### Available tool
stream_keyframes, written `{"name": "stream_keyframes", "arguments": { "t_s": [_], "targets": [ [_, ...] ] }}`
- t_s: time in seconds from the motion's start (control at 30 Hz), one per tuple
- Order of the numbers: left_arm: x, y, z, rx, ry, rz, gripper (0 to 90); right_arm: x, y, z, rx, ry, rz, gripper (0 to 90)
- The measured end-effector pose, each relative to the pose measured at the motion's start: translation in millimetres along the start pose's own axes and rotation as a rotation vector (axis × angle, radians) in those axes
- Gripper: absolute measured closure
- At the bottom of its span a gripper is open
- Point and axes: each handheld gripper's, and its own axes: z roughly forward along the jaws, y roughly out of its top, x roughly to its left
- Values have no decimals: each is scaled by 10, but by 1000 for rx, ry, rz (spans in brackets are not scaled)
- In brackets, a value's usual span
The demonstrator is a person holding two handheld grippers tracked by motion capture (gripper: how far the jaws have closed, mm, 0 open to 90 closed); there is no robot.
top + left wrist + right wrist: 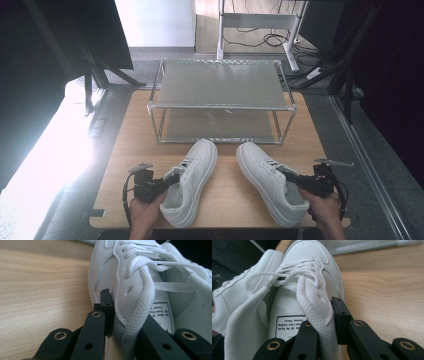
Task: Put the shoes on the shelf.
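Both grips look made: the left gripper [172, 179] clamps the left shoe [192, 181]'s collar; the right gripper [292, 179] clamps the right shoe [267, 181]'s; lifting them onto the empty rack [220, 85] remains.

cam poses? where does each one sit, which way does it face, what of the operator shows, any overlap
High view: above the person's side, facing forward and down on the table, rack and both shoes; hands and left gripper, right gripper show.
Left gripper view: on the left gripper, facing the left shoe; jaws clamp its collar.
Right gripper view: on the right gripper, facing the right shoe; jaws clamp its collar.
Shared: both shoes, table.
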Motion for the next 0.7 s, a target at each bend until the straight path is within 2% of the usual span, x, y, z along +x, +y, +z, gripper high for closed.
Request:
{"name": "stream_keyframes", "arguments": {
  "t_s": [0.07,0.2,0.37,0.5,0.7],
  "targets": [
    [-25,10,-37,-21,-14,-5,847,40,23,16,-15,37,11,832],
    [-65,17,-112,-63,-37,-19,847,79,42,31,-32,62,20,832],
    [-83,6,-186,-101,-69,-60,847,150,69,44,-64,80,24,827],
    [-144,5,-247,-126,-53,-59,847,211,90,39,-88,87,29,828],
    [-251,56,-317,-161,-51,-47,846,300,134,-9,-114,119,33,827]
  ]
}}
